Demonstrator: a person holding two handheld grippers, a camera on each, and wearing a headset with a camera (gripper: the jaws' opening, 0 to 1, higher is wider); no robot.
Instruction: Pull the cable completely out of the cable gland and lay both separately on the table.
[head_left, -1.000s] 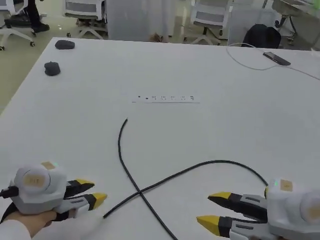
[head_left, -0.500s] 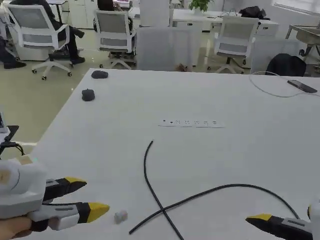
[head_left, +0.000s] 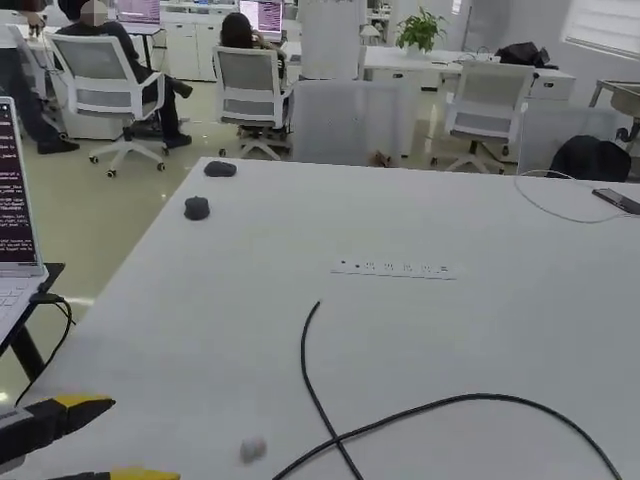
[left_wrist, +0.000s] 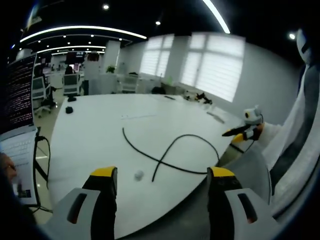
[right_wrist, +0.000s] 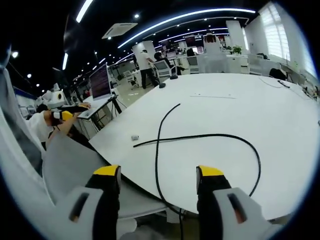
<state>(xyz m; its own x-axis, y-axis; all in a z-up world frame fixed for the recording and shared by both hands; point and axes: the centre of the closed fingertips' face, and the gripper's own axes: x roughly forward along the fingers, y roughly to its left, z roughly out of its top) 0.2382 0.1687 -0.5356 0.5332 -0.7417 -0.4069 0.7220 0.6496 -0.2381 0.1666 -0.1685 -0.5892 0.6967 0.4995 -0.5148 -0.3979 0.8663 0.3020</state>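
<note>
Nothing much left, judging by the layout; looks finished. Long black rubber cable (head_left: 480, 397) looped loose on the wide white counter (head_left: 480, 300), small pale-grey plastic cable gland (head_left: 252, 450) lying separately near one cable end. Left claw (left_wrist: 162, 172) and right claw (right_wrist: 159, 171) spread wide, empty, held off the counter's edge.

the left gripper (left_wrist: 160, 172) has drawn back from over the table (head_left: 500, 330) to outside its edge, and its jaws, close together a second ago, now stand wide apart. the right gripper (right_wrist: 159, 172) has pulled back off the table too, away from the cable (head_left: 307, 375) loop. the cable gland (head_left: 253, 450), unseen a second ago, lies bare just beside the cable's crossing
</note>
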